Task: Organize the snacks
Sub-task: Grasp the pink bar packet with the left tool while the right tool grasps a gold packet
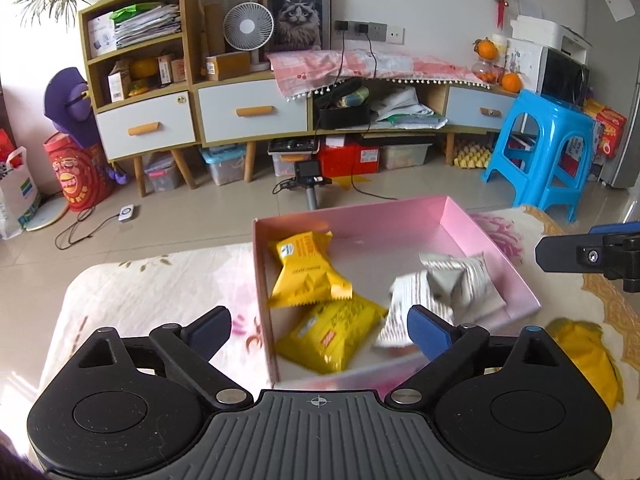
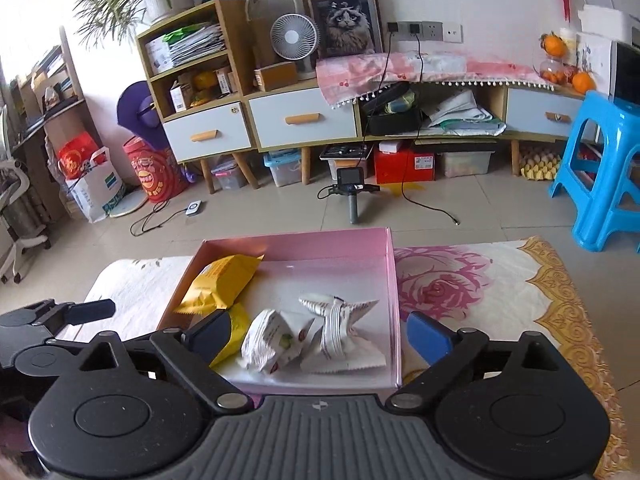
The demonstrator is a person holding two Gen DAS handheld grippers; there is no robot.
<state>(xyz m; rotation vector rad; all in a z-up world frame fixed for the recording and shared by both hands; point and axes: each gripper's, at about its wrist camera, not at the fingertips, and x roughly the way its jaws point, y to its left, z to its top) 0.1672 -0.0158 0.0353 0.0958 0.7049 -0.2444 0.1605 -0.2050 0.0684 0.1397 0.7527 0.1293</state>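
Inside the shallow pink cardboard box (image 2: 394,280) on the floral-cloth worktop (image 2: 500,280) lie two yellow snack packets (image 1: 308,276) and two white striped packets (image 2: 340,332). Both the left gripper (image 1: 320,330) and right gripper (image 2: 318,332) hover above it, jaws apart, empty.

Surface (image 2: 500,280) draped in a cream floral cloth (image 1: 152,292) with a pink rose print and gold border. Directly on it: an open pink box (image 2: 394,300) near the far edge, and a yellow packet (image 1: 588,356) lying just beside the box's right side.
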